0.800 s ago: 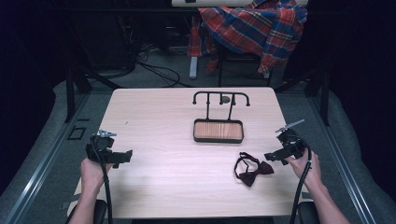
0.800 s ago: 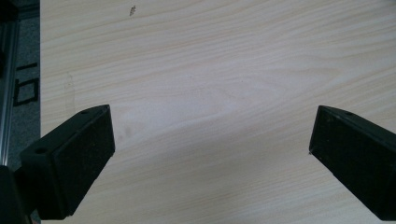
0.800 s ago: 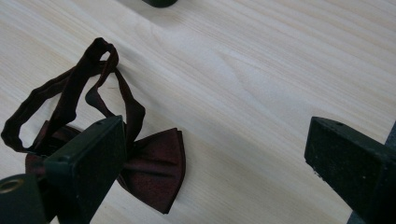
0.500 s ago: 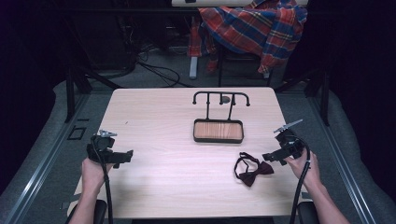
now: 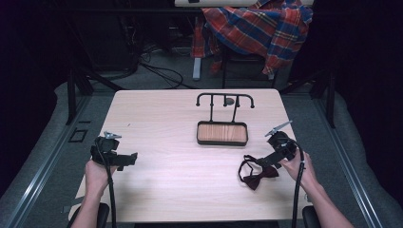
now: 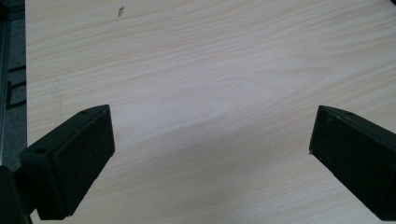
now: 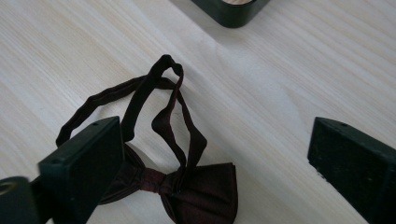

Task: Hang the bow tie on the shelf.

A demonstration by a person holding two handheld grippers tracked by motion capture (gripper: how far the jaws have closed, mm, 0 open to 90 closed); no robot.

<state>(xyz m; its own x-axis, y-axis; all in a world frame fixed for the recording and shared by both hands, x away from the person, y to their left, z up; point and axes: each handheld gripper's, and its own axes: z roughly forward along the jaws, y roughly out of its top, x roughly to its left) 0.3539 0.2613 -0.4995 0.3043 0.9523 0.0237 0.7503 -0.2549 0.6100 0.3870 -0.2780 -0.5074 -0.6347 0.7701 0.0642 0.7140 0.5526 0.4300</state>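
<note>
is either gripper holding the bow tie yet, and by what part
No, nothing is held. The right gripper stands open over the dark red bow tie, its strap lying loose on the table. The left gripper is open over bare wood.

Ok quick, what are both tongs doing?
Left tongs: open, holding nothing.
Right tongs: open over the bow tie, not gripping it.
</note>
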